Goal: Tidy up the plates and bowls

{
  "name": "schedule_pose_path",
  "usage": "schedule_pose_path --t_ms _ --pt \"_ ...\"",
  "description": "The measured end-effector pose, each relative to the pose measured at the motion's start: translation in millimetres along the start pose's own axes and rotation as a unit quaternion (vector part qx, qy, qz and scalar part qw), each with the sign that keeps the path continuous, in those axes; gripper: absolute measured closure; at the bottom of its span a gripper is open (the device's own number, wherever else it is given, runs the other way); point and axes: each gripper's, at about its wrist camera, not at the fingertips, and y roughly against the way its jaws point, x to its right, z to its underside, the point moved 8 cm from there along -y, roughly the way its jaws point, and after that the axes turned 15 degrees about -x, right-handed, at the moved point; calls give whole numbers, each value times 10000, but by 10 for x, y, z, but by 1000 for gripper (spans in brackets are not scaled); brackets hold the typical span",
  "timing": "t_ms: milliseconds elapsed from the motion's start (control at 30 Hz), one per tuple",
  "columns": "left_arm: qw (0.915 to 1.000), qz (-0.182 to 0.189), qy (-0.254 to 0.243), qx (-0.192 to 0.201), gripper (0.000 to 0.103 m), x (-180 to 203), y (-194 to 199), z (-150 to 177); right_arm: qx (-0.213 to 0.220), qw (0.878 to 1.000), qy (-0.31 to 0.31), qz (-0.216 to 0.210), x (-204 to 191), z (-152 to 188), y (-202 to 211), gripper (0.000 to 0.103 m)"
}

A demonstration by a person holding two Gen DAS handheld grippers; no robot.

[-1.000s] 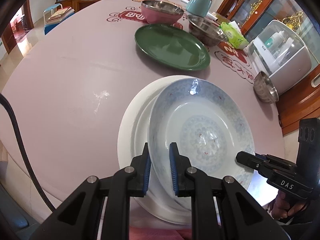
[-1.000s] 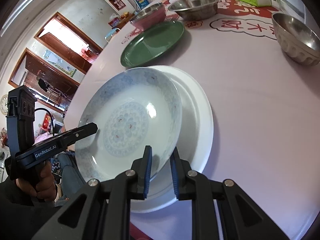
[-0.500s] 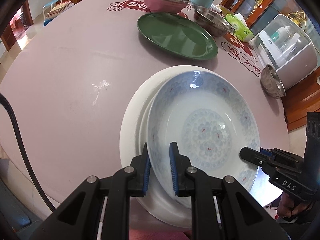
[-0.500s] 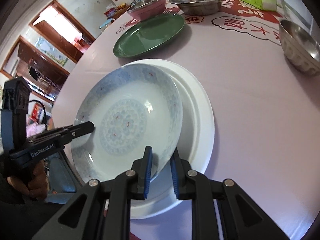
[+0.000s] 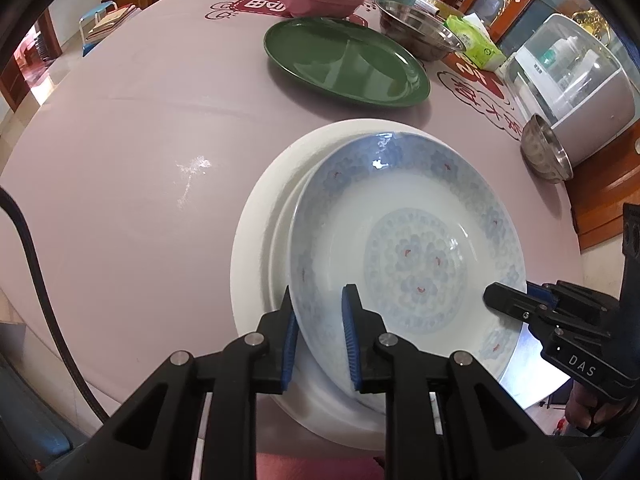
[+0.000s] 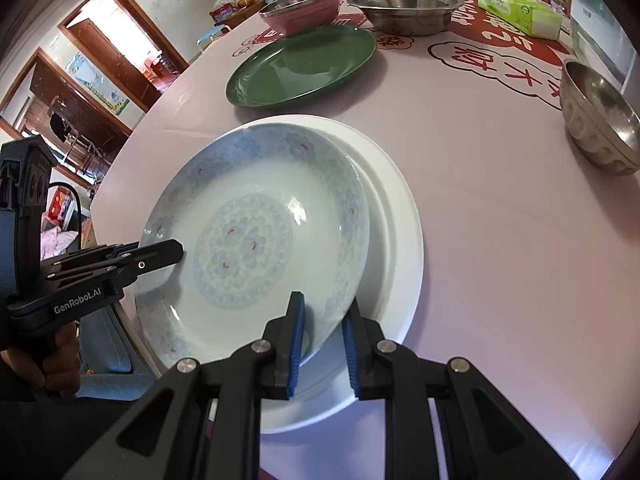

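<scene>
I'm setting the patterned plate (image 5: 404,248) onto the white plate (image 5: 256,240) — it sits off-centre toward the right gripper's side. Left gripper (image 5: 320,336): jaws opening, the patterned rim between them. Right gripper (image 6: 322,344): the same on the opposite rim. Next I'd back both clear, then fetch the green plate (image 5: 344,60) beyond the white one.

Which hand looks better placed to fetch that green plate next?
Probably the left. Both grippers, left gripper and right gripper, are opening around the blue-patterned plate rim. The green plate lies towards the left gripper's side of the white plate.
</scene>
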Motion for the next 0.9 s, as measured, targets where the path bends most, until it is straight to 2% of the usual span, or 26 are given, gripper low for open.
schedule_pose_path --t_ms 367,600,700,733,833,900 --pt "9998 -117 -32 -174 75 58 -15 -13 -92 9999 73 -105 14 -5 7 80" --pt "9994 -215 -141 -231 55 124 56 -13 -254 9994 123 -202 -26 6 45 72" --pt "9991 -290 -157 -266 54 121 87 -20 -370 9990 141 -193 -42 -4 66 68" --pt "9991 -288 -153 -284 54 118 97 -19 -379 9990 160 -146 -48 -10 85 65" --pt "9989 -298 -108 -357 54 90 136 -13 -261 9993 254 -51 -73 -58 188 47" --pt "9986 -351 -97 -389 53 66 159 -15 -166 9994 287 -26 -89 -91 277 42"
